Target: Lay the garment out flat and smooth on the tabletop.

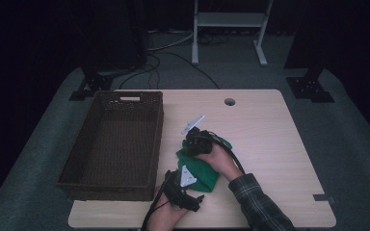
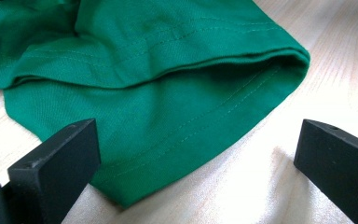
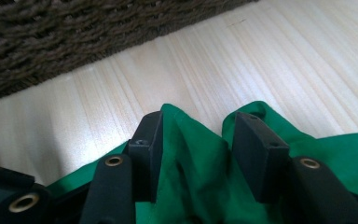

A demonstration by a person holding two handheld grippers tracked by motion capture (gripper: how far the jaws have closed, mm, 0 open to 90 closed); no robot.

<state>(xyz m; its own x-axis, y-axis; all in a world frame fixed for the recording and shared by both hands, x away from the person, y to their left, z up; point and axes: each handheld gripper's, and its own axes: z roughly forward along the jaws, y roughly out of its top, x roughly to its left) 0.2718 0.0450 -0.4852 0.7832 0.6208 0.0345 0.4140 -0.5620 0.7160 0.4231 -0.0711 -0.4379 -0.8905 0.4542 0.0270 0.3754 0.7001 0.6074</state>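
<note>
From my remote seat I see a pale wooden table (image 1: 270, 144) standing on grey carpet in a dark room, with a white metal frame (image 1: 229, 29) at twelve o'clock beyond it and cables trailing on the floor at about eleven. A small round hole (image 1: 230, 102) sits near the table's far edge. A brown woven basket (image 1: 84, 159) takes up the nine o'clock side, reaching from the far edge almost to the near one. The green cloth (image 1: 204, 174) lies bunched just right of the basket, toward six o'clock from the table's middle. My right gripper (image 1: 197, 144) is down on the cloth's far end; in the right gripper view its jaws straddle a raised fold of the green fabric (image 3: 191, 154), partly closed around it, though I cannot tell whether the pads are pressing on it yet. My left gripper (image 1: 185, 195) rests at the near edge, about six o'clock, released; in the left gripper view its jaws stand wide apart, with the cloth's hemmed edge (image 2: 168, 140) lying on the wood between them and untouched. The three o'clock half of the table is bare wood, giving wide room to move, and a strip of bare wood separates the cloth from the basket wall (image 3: 51, 42).
</note>
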